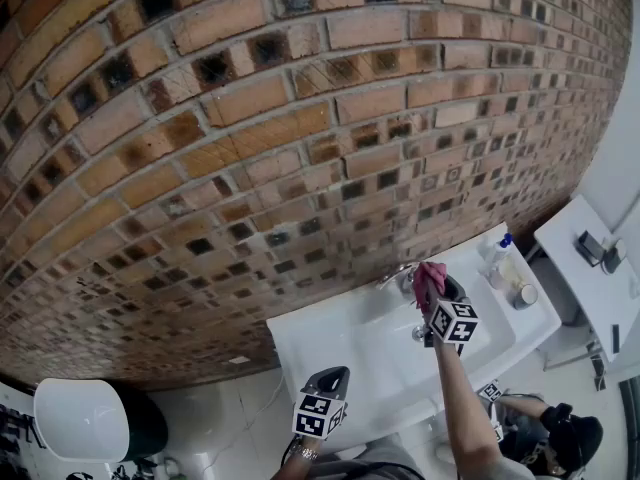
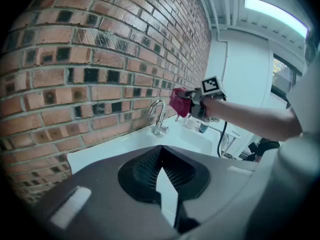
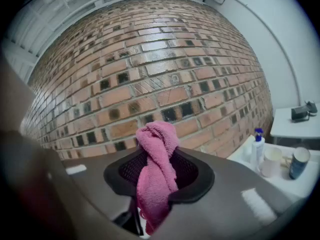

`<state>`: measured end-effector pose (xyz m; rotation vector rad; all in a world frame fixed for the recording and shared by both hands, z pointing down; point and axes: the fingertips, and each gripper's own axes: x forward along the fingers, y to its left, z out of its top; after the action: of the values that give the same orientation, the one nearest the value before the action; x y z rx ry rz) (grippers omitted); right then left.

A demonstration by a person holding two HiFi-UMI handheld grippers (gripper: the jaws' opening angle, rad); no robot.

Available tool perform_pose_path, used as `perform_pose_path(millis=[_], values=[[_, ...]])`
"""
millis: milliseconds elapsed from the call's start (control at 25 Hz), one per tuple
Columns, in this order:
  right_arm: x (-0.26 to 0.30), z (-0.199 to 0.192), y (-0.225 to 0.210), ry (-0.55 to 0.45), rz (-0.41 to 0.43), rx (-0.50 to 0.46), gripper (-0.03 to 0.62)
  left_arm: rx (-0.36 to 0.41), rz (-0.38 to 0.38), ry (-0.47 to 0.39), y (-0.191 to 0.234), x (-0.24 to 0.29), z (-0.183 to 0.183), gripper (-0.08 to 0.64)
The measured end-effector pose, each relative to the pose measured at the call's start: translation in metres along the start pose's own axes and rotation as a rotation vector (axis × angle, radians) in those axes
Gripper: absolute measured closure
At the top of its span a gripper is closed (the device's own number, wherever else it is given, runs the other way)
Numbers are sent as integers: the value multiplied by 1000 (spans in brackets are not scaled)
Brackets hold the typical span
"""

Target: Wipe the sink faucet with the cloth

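A chrome faucet (image 1: 398,276) (image 2: 159,118) stands at the back of the white sink (image 1: 340,340) (image 2: 125,144), against the brick wall. My right gripper (image 1: 435,293) (image 2: 187,103) (image 3: 157,154) is shut on a bunched pink cloth (image 1: 430,280) (image 2: 179,101) (image 3: 155,169), held in the air just right of the faucet's spout; I cannot tell whether the cloth touches it. My left gripper (image 1: 330,378) (image 2: 161,156) hovers near the sink's front left edge, jaws shut with nothing between them, pointing toward the faucet.
A pump bottle (image 1: 497,256) (image 3: 257,151), a cup (image 3: 272,161) and a jar (image 1: 524,295) (image 3: 300,162) sit on the sink's right ledge. A white side table (image 1: 590,268) stands further right. A white rounded fixture (image 1: 85,418) is at lower left.
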<state>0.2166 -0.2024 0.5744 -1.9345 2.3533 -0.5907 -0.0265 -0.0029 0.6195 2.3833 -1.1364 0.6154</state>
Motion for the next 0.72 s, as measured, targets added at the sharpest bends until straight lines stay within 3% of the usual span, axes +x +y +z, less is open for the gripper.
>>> perform_pose_path(millis=[120, 280, 360, 440, 560, 640, 720], values=[[52, 7, 6, 18, 16, -113, 469, -31, 25, 18, 19, 9, 3, 543], [70, -10, 77, -22, 60, -352, 474, -53, 20, 0, 40, 25, 27, 543], [66, -38, 116, 6, 123, -489, 476, -52, 9, -13, 44, 30, 38, 543], [65, -84, 142, 126, 215, -558, 478, -38, -3, -22, 47, 33, 48, 543], [61, -148, 137, 316, 254, -507, 480, -24, -21, -34, 49, 35, 59, 543], [55, -173, 107, 427, 182, -426, 480, -26, -29, -37, 50, 36, 62, 543], [49, -172, 71, 452, 91, -257, 480, -36, -34, -28, 53, 36, 58, 543]])
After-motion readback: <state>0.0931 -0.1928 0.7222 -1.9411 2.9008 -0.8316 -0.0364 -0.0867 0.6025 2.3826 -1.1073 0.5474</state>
